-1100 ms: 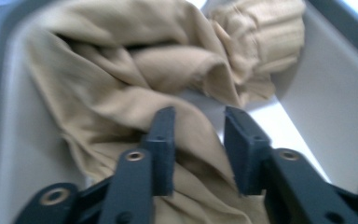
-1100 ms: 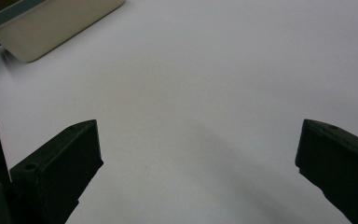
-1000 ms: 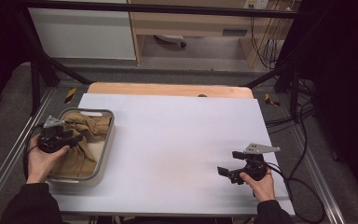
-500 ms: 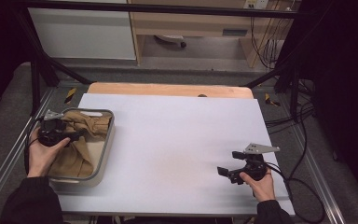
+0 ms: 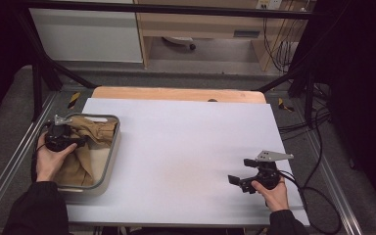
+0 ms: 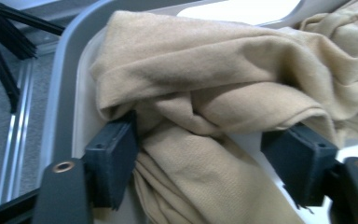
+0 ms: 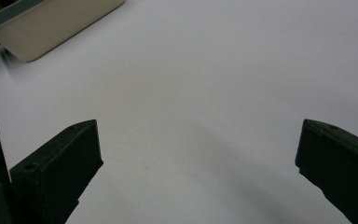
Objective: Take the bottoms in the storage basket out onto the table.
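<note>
Lying crumpled — tan cloth (image 6: pixel 223 93), soft folds

— Your left gripper (image 6: pixel 205 154) has tan cloth (image 6: pixel 223 93) between its fingers (image 6: pixel 109 163). What's hidden?

— The cloth's lower folds run off the bottom edge, and the basin (image 6: pixel 67 60) floor beneath them is covered.
</note>
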### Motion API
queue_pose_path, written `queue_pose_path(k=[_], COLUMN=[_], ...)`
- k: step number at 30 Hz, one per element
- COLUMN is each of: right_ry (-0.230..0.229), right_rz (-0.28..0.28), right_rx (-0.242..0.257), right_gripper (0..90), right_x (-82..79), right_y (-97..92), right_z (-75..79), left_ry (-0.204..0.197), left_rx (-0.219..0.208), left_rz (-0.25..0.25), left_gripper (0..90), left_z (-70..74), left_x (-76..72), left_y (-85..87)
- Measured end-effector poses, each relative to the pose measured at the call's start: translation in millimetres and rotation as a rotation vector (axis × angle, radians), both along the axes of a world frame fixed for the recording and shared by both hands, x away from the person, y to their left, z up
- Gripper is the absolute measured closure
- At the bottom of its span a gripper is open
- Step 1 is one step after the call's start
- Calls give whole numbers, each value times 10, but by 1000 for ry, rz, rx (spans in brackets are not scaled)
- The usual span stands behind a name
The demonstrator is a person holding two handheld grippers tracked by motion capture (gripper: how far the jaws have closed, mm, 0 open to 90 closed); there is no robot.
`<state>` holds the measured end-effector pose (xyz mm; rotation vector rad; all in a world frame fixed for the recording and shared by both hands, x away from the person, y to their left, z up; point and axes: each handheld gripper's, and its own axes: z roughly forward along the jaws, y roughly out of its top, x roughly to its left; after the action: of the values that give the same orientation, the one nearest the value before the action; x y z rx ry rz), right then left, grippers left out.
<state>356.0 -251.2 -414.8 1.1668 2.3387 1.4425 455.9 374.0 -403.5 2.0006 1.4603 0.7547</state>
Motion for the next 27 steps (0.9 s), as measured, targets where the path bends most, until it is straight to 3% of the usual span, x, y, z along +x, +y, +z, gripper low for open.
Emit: queue_pose_path(k=[5,27], right_ry=[5,6], right_rz=[1,-1], right_rx=[-2,-1], right_gripper=[7,7], right_x=[-1,-1], right_y=[7,10], right_z=[-5,-6], left_ry=[-4,-10], left_rx=[41,115], left_rz=[4,-5], left_gripper=[330,453], left_z=[-23,-77], left_x=[2,21], left_y=[-18,-94])
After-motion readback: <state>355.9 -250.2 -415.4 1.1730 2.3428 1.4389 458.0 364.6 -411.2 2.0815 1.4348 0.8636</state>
